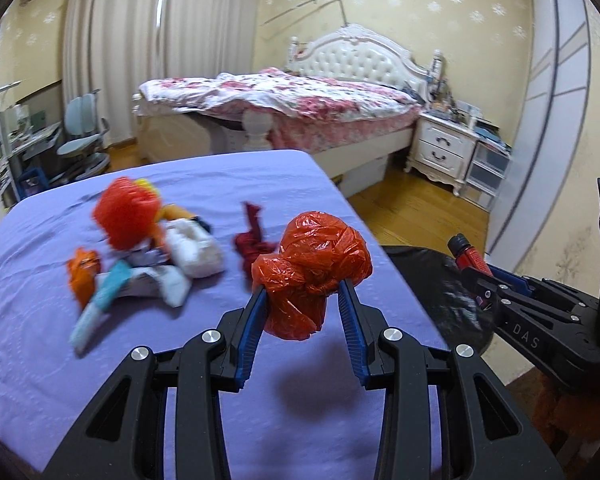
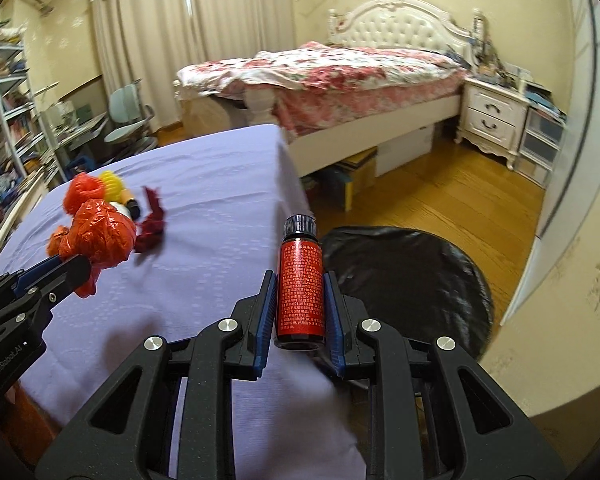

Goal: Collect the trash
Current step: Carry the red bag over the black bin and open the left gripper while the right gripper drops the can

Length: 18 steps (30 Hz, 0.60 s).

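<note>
On the left part of the purple-covered desk a blurred trash pile is seen: red and yellow mesh, white paper, an orange scrap and a pale blue piece. Only in the left wrist view is the pile laid out clearly; in the right wrist view most of it is hidden behind the bag. Just right of the pile, apart from it, a dark red rag lies on the cloth.

The left tongs are clamped on a crumpled orange bag, which is held clear of the desk, with its shadow cast on the cloth below. From the right wrist view the same bag is shown from the side, near the desk's left edge.

The right tongs are clamped on a small red bottle with a black cap, held at the desk's right edge. Its printed label is legible only in the right wrist view; in the left wrist view just its cap end is seen.

Beside the desk's right edge a black-lined bin is open. Only in the right wrist view is its whole mouth shown.

Beyond, a bed and a nightstand are seen.
</note>
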Motion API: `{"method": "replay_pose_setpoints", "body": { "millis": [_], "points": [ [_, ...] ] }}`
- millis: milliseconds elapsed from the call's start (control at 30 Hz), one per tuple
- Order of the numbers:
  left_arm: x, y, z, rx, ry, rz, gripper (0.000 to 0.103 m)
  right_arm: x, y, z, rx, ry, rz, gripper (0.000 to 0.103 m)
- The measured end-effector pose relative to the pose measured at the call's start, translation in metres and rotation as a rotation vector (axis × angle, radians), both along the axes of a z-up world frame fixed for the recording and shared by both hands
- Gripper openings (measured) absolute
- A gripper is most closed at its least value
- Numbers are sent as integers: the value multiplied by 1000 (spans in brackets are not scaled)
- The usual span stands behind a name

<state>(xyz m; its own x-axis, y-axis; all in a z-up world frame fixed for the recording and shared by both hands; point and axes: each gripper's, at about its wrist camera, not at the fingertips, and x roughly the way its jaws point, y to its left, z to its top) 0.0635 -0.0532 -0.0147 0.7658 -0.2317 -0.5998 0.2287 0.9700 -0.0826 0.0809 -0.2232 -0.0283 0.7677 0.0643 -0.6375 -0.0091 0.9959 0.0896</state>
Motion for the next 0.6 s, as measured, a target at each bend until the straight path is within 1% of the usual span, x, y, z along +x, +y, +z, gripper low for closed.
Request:
{"method": "replay_pose_setpoints", "body": {
  "millis": [167, 333, 600],
  "points": [
    [14, -38, -7, 9, 25, -67, 39, 10, -29, -11, 11, 19, -52, 23],
    [30, -66, -15, 38, 43, -108, 39, 18, -50, -23, 29, 32, -90, 23],
    [44, -98, -25, 82, 64, -136, 39, 29, -72, -36, 56, 50, -118, 23]
  ]
}}
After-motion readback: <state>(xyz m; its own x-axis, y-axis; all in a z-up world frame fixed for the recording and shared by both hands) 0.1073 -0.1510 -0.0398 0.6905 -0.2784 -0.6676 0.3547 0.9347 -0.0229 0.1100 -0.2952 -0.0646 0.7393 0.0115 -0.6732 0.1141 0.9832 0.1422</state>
